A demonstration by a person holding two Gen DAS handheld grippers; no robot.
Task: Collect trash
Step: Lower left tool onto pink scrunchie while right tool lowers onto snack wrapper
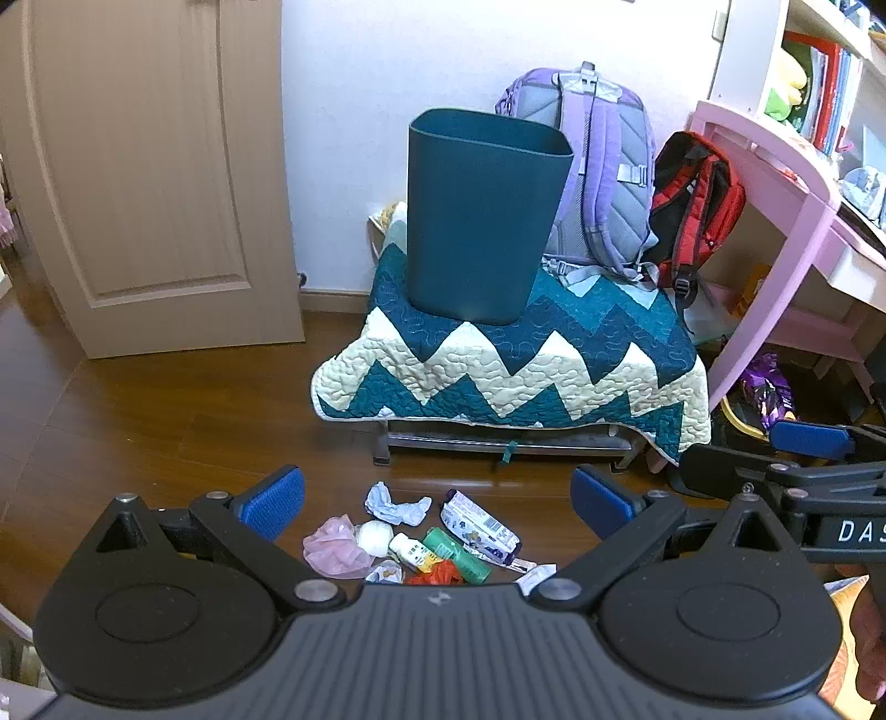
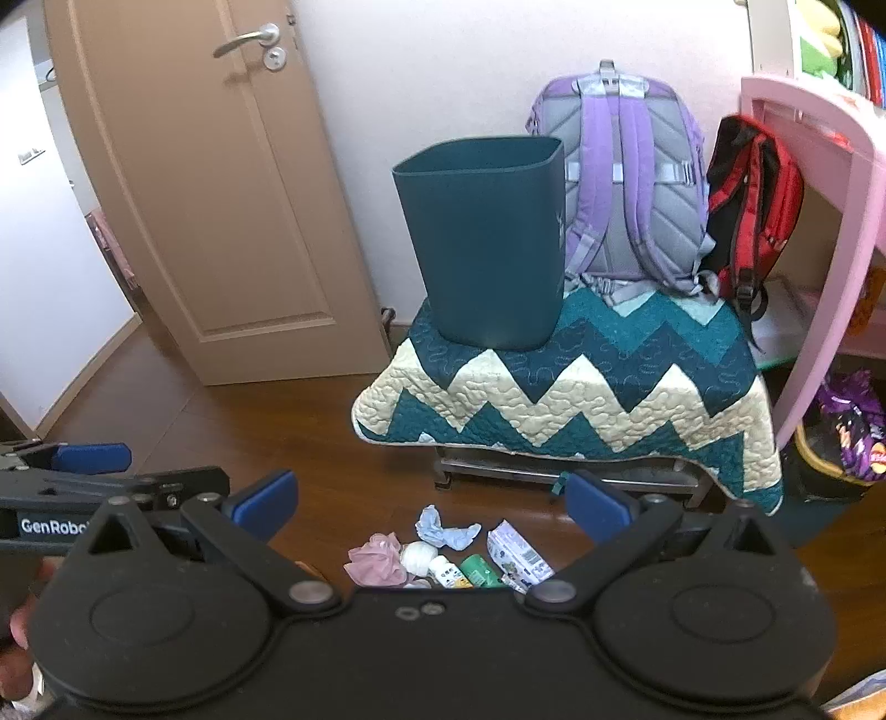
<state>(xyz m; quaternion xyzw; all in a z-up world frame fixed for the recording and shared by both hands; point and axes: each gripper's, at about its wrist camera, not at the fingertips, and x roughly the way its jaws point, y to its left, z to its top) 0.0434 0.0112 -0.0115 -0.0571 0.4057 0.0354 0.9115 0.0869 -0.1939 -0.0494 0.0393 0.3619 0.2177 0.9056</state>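
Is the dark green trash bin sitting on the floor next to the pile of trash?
No, the trash bin stands on the zigzag quilt covering a raised bench, above the trash pile on the floor.

1. Bin [image 1: 476,221]: smooth, matt teal plastic;
2. Quilt [image 1: 515,365]: stitched, puckered cloth;
3. Floor [image 1: 166,432]: glossy brown wood;
4. Door handle [image 2: 249,40]: shiny metal;
5. Near trash: crumpled blue paper [image 1: 396,504], glossy printed wrapper [image 1: 479,529], thin pink plastic [image 1: 335,545].
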